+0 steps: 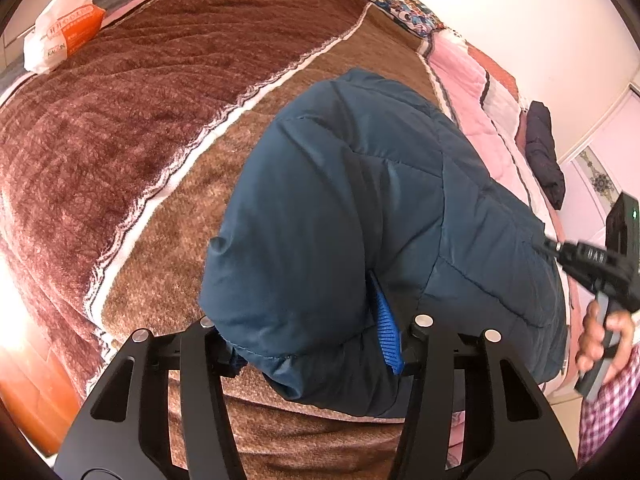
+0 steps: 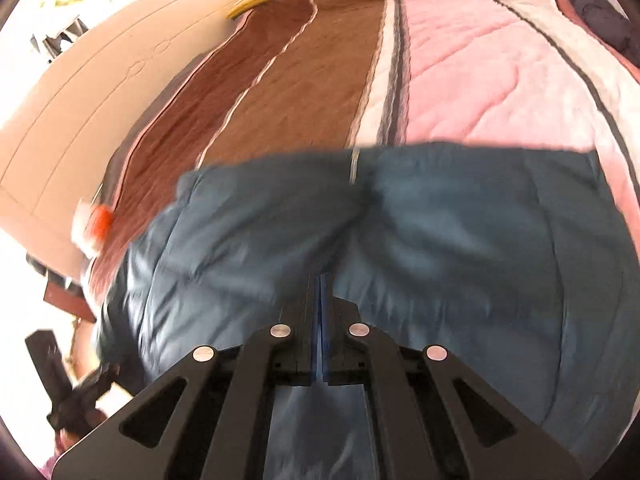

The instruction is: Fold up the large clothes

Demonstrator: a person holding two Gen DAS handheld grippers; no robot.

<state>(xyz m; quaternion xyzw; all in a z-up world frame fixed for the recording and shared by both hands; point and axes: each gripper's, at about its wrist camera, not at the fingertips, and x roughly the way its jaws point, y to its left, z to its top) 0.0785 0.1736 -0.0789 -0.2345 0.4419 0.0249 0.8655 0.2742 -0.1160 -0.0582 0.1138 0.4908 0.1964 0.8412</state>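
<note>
Underneath everything lies a bed spread with a brown plush blanket (image 1: 132, 128) banded in white, and a pink quilt (image 2: 472, 80) beside it along the bed's far side. On the blanket's near end rests the teal puffer jacket (image 1: 360, 208), lapping onto the quilt. The left gripper (image 1: 316, 344) stands spread wide around the jacket's near edge, a blue ribbed cuff (image 1: 386, 332) by one finger. The right gripper (image 2: 320, 320) has its fingers pressed together, seemingly pinching jacket fabric, though that view is blurred. An orange-and-white bag (image 1: 64, 28) sits at the blanket's far corner, a dark garment (image 1: 544, 148) on the quilt's edge, pale walls behind.
</note>
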